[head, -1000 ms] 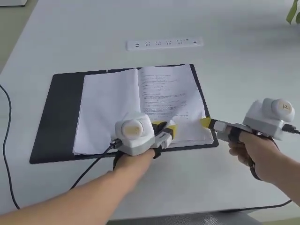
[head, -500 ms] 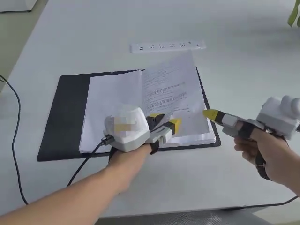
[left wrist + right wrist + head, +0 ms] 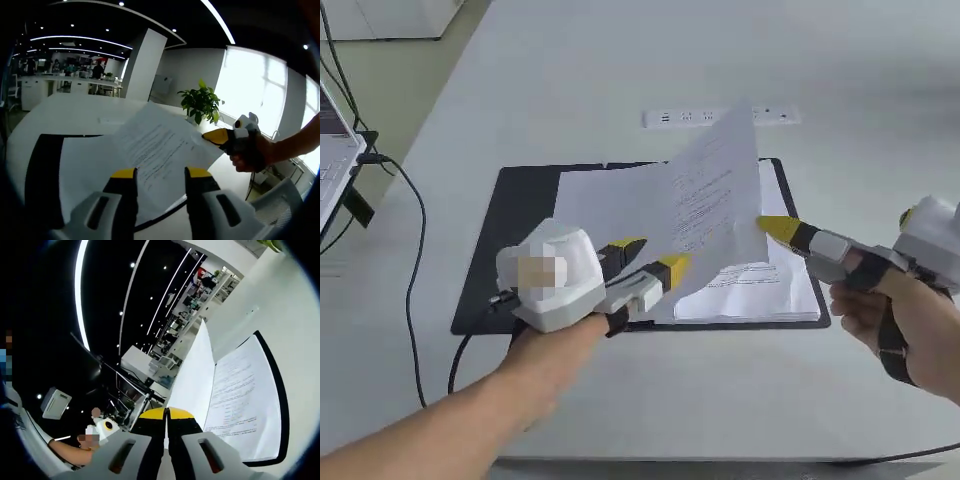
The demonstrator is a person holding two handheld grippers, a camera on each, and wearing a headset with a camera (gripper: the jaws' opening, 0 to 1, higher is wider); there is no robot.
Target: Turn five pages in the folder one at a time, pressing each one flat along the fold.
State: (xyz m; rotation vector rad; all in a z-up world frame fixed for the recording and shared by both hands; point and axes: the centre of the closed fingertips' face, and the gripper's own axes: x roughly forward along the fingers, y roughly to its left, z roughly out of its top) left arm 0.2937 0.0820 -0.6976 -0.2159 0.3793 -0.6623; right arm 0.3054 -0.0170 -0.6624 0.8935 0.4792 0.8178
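The right tongs [image 3: 772,226] are closed on the outer edge of one printed page [image 3: 712,195]. In the right gripper view their jaws are pressed together with the sheet rising from between them (how much of the edge sits inside is hidden). The page stands lifted and curved above the black folder [image 3: 510,225], which lies open on the white counter [image 3: 720,400] beneath both tongs.

The left tongs [image 3: 648,254] have their jaws apart and grip nothing. They sit just in front of the lifted page's lower corner, over the folder's near edge; whether they touch paper I cannot tell. Their white body covers part of the blank left-hand sheets [image 3: 600,200], and the lifted page hides the fold.

Under the right tongs lies the next printed page [image 3: 760,290], its text too small to read. In the head view the right tongs' housing is cut off by the picture's edge. Beyond both tongs, a power strip [image 3: 670,118] sits partly behind the page's top corner.
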